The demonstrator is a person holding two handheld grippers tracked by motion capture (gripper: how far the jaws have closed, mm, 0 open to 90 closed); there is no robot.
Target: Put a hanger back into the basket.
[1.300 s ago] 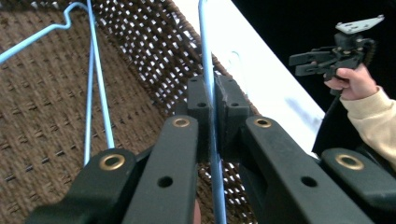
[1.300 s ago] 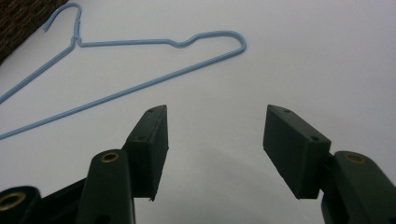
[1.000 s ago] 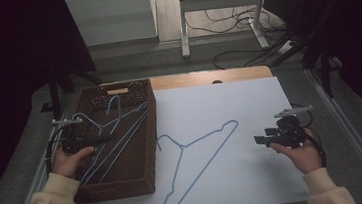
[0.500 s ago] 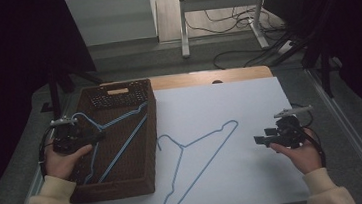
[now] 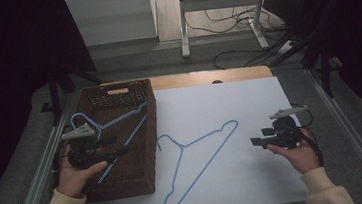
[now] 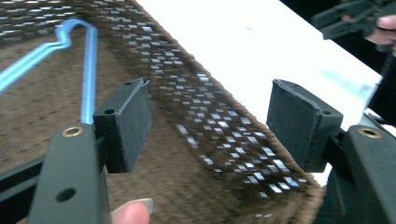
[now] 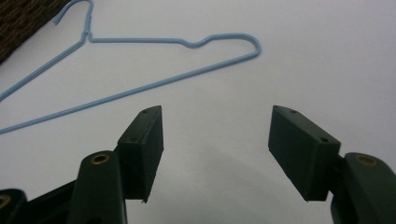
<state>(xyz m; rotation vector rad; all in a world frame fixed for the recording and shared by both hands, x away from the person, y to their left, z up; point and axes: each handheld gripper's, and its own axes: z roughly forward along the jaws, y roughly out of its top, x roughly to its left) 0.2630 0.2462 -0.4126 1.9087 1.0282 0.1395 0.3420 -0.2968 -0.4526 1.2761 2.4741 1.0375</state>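
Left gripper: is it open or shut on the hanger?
Open. The left gripper has just been opening, nothing between its jaws; the blue hanger lies in the basket.

A lab: dark curtains, a metal-railed table point(image 5: 343, 116) under white sheeting, loose cables point(image 5: 244, 50) on the floor behind.

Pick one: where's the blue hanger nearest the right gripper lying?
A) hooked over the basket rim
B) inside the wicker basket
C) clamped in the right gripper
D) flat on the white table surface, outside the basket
D: the blue hanger lies flat on the white table surface, beside the wicker basket, and the right gripper hangs apart from it with its fingers open and nothing between them.
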